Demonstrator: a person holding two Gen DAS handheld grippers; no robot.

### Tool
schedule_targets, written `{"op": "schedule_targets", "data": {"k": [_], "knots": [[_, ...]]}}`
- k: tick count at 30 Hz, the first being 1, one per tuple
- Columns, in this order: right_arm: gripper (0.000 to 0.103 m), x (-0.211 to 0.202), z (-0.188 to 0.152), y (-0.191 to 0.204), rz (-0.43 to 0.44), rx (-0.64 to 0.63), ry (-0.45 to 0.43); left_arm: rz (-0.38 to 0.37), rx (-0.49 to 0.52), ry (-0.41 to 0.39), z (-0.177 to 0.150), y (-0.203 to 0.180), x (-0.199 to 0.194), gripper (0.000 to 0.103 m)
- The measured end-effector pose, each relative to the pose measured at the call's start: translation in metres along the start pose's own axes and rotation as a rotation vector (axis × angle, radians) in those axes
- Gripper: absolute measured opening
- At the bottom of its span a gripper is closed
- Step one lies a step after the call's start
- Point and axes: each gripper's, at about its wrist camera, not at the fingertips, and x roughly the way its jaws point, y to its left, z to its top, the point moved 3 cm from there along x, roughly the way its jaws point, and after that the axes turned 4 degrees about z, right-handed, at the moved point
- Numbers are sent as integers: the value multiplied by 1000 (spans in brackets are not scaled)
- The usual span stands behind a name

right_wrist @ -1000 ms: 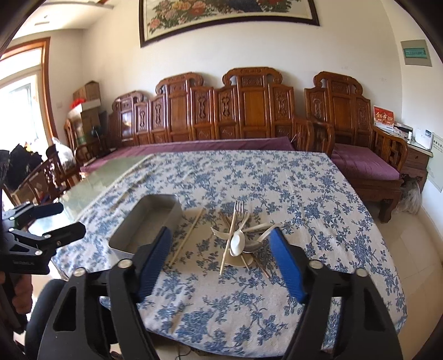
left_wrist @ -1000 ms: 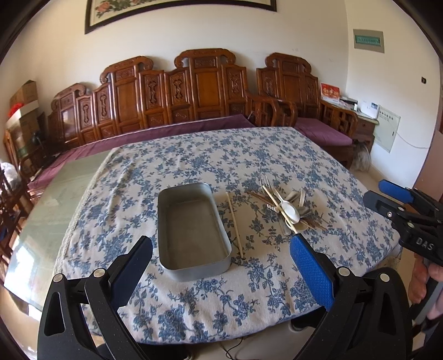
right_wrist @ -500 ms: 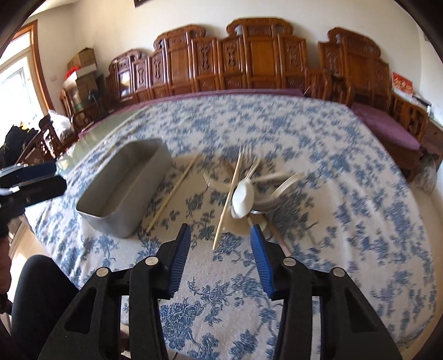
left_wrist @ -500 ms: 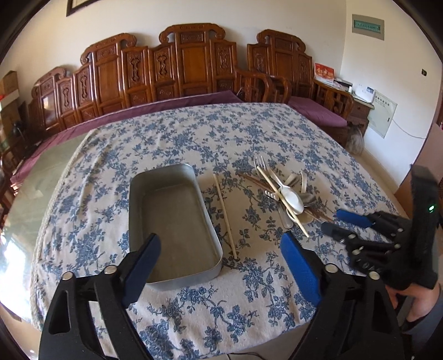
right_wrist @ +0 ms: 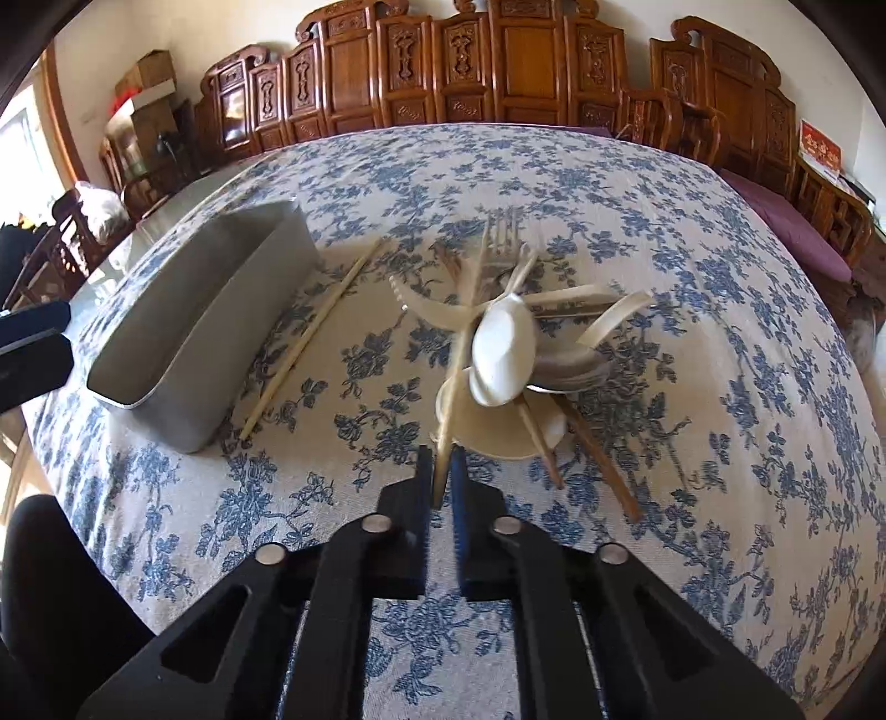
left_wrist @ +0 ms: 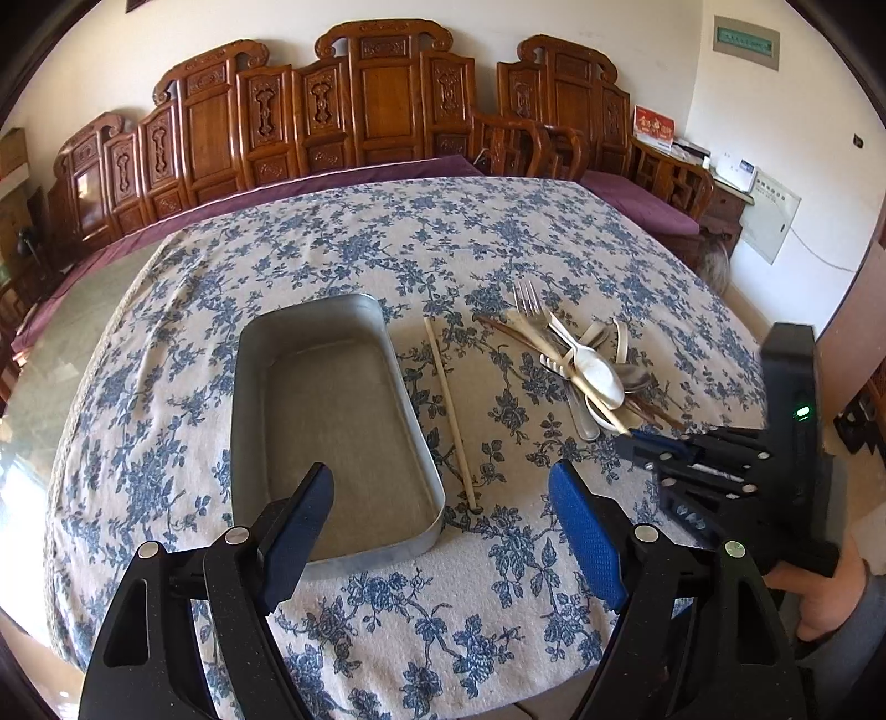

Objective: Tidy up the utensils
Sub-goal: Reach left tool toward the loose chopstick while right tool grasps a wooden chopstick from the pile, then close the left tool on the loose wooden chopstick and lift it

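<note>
Room: pale cream walls [left_wrist: 637, 33]. Carved dark wooden bench [left_wrist: 382, 105] along the far wall, purple seat cushions [left_wrist: 637, 196]. Table under a blue-flowered tablecloth [left_wrist: 387, 238]; bare glass top at its left edge. Grey wall panel [left_wrist: 769, 221] at right, green sign [left_wrist: 745, 36] above. Cardboard boxes [right_wrist: 147, 83] far left. Daylight from a window at left.

Tray [left_wrist: 332, 421] at table [left_wrist: 387, 238] centre; single chopstick [left_wrist: 449, 412] just beside it at 3 o'clock — utensil pile [left_wrist: 581, 365] further out at 3 o'clock, well apart.
</note>
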Motion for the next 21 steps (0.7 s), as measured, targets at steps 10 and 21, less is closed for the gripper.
{"op": "schedule_targets", "data": {"k": [10,21], "knots": [[6,-55,25,-21,5,17,-121,-42,44,71,22,-19,37,53],[6,-81,37,-31,45,34,-204,7,134,269,46,-30,105,25]]}}
